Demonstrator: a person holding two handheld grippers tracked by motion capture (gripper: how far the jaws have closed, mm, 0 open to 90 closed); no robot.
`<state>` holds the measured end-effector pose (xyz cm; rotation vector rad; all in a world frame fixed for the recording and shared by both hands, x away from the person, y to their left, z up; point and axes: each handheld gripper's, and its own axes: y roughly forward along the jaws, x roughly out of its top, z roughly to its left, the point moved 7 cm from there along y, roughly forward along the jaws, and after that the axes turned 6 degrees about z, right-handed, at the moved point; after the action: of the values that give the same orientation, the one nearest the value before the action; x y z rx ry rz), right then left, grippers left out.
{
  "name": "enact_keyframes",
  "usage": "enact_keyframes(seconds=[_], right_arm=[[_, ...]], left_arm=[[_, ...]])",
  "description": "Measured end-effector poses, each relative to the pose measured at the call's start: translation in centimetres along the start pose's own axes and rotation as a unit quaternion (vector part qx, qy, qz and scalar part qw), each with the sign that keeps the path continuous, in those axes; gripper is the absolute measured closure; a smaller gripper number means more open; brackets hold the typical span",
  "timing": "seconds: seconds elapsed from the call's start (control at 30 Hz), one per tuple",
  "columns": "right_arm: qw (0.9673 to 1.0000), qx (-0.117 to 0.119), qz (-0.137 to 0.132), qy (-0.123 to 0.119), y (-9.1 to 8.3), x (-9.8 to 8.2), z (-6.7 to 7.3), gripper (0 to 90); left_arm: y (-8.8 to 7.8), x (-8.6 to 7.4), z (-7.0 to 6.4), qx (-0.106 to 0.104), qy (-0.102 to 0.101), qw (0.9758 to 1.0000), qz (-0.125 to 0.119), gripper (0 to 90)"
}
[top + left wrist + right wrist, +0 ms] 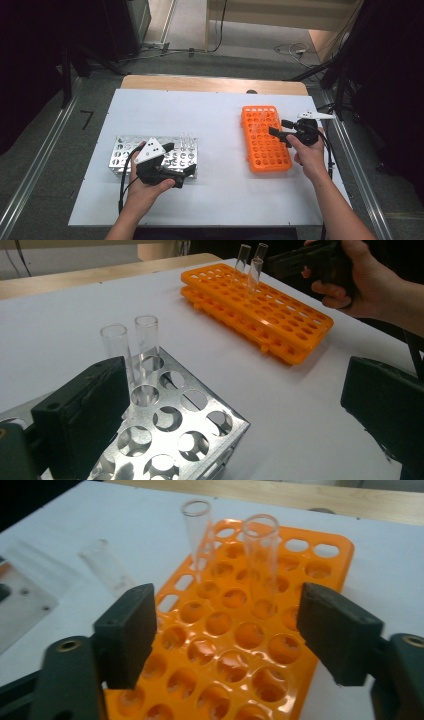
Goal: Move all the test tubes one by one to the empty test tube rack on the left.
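A metal rack lies at the left of the white board, with two clear glass tubes upright in its far corner. My left gripper hovers over that corner, open wide, with nothing between its jaws. An orange rack on the right holds glass tubes at its far end. My right gripper hangs just short of them, open, its pads touching no tube. A third, blurred tube leans at the left.
The white board lies on a wooden table, with bare room between the two racks. Metal rails run along both sides. The other hand and its gripper show at the far right of the left gripper view.
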<state>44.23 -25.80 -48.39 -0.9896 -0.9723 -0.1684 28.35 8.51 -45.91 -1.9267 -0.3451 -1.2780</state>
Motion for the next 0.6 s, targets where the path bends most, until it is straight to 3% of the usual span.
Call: enact_keyframes(seconds=[0.13, 0.27, 0.6], right_arm=[[0.9998, -0.017, 0.008, 0.008, 0.9, 0.2, -0.7, 42.6], [0.9994, -0.031, 0.012, -0.007, 1.5, 0.4, -1.2, 53.9], [0.9981, -0.044, 0.04, -0.016, 3.1, 0.2, -1.8, 61.8]], left_arm=[[0.0, 0.0, 0.0, 0.0, -0.001, 1.0, -0.001, 0.0], [0.0, -0.1, 0.1, 0.001, -0.003, 1.0, 0.0, 0.0], [0.1, -0.2, 0.1, 0.0, -0.006, 1.0, 0.003, 0.0]])
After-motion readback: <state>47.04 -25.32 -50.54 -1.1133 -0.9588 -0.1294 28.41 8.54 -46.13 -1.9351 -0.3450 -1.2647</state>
